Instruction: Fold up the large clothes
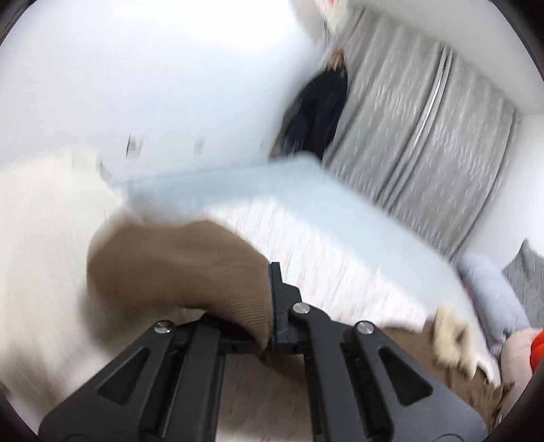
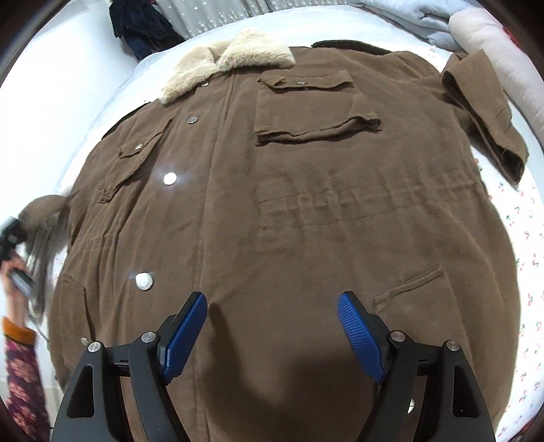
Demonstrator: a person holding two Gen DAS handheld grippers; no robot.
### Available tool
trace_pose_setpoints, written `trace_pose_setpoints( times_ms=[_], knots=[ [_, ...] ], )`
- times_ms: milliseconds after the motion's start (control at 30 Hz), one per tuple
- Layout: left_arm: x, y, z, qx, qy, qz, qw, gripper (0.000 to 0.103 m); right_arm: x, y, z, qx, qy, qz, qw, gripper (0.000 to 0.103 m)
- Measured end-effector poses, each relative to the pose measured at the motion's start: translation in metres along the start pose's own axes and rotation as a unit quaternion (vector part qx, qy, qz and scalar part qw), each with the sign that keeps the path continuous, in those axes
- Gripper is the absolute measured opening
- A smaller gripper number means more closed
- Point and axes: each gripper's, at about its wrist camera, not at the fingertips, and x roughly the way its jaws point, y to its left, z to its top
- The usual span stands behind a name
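Note:
A large brown coat (image 2: 272, 204) with a cream fur collar (image 2: 224, 64) lies spread front-up on the bed. Its right sleeve (image 2: 486, 119) is folded back near the pillows. My right gripper (image 2: 272, 306) is open with blue pads, hovering just above the coat's lower front. My left gripper (image 1: 272, 299) is shut on the coat's left sleeve cuff (image 1: 176, 268) and holds it lifted off the bed; the view is motion-blurred. The same gripper and lifted sleeve (image 2: 44, 210) show at the left edge of the right wrist view.
The bed has a white sheet with small red prints (image 2: 523, 238). Pillows and a folded blue quilt (image 2: 476, 30) lie at the head. Grey curtains (image 1: 425, 129) and dark hanging clothes (image 1: 316, 112) stand by the wall beyond the bed.

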Motion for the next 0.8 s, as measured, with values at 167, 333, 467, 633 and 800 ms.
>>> trace_pose_setpoints(
  times_ms=[167,333,467,633,800],
  knots=[
    [0.002,-0.010,-0.002,0.105,-0.028,0.100,0.9891,0.021,0.002,-0.004,0.001,-0.001,-0.005,0.002,1.000,0.081],
    [0.029,0.025,-0.040,0.115,0.090,0.219,0.9648,0.030,-0.011,-0.023,0.006,0.000,-0.007,0.017,1.000,0.081],
    [0.013,0.036,-0.046,0.095,0.111,0.226,0.9631,0.045,-0.038,-0.045,0.021,0.005,-0.041,-0.032,0.999,0.081],
    [-0.019,0.001,-0.041,0.135,0.088,0.189,0.9686,0.070,-0.082,-0.086,0.038,0.018,-0.131,-0.106,0.985,0.082],
    [-0.031,-0.051,-0.053,0.153,0.129,0.098,0.9749,0.083,-0.099,-0.136,0.053,0.005,-0.221,-0.221,0.950,0.082]
  ],
)
